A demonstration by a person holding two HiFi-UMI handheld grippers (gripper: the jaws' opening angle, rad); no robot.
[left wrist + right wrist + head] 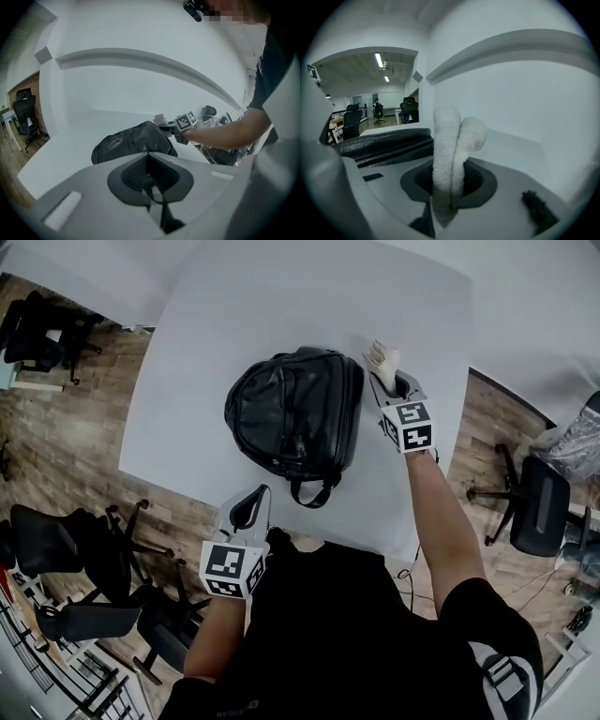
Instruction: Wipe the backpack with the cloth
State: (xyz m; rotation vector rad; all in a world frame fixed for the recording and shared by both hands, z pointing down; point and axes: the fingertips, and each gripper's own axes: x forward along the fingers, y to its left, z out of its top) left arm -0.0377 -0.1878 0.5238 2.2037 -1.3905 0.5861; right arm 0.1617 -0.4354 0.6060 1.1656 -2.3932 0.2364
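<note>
backpack [295, 413] lies mid-frame on the table [187, 381]; right gripper [385, 379], upper right, pinches the cloth [382, 356]; left gripper [251, 504], lower centre, is closed on nothing. unheld, the backpack could slide under wiping.

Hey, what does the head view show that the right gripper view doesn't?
Only the head view: the left tongs by the near edge of the table, and the whole backpack with its loop handle. Only the right gripper view: the cloth doubled over inside the right tongs, plus office ceiling lights. Both: backpack, cloth, white table.
</note>
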